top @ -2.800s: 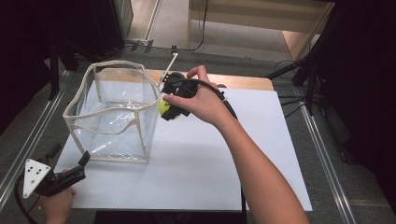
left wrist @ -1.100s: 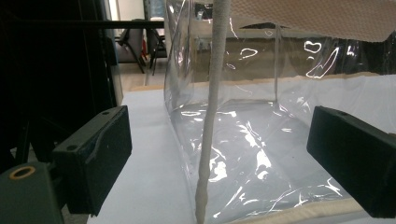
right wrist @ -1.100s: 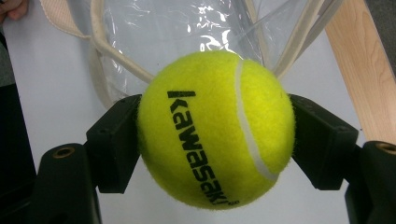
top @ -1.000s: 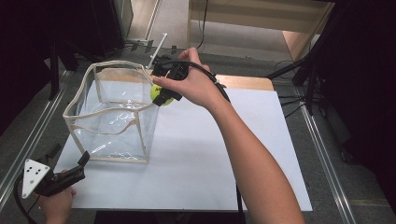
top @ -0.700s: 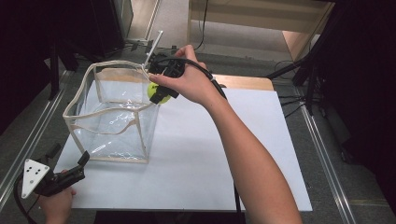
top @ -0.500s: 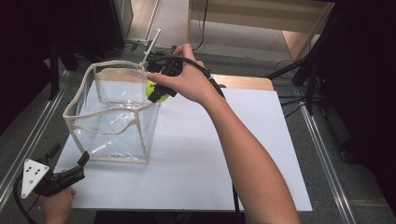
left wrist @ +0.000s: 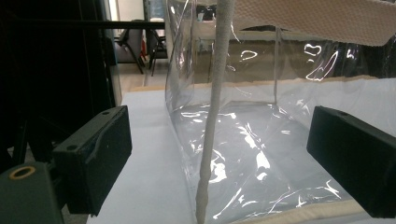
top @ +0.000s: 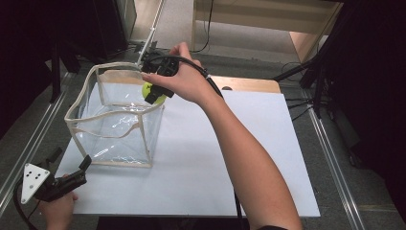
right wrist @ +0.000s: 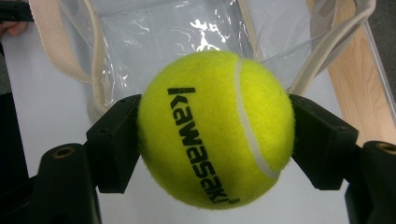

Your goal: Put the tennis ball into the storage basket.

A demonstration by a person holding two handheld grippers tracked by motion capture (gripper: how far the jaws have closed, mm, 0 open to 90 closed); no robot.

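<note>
A yellow tennis ball [right wrist: 215,128] marked "kawasaki" sits clamped between the jaws of my right gripper [top: 155,92], which is shut on it. In the high view the ball [top: 149,89] hangs over the right rim of a clear plastic bag [top: 115,122] with cream trim. The bag stands open-topped on the white board [top: 201,158]. My left gripper [top: 69,179] rests low at the board's front left corner, open, with the bag's corner seam [left wrist: 212,121] between its jaws and touching neither.
A wooden strip [top: 246,84] lies along the board's far edge. Metal rails [top: 330,163] run down both sides of the table. A black cable [top: 210,81] trails from the right gripper along the forearm. The board's right half is bare.
My right gripper has carried the ball up and leftward, from beside the bag's right wall to over its rim. The left gripper has stayed put.
</note>
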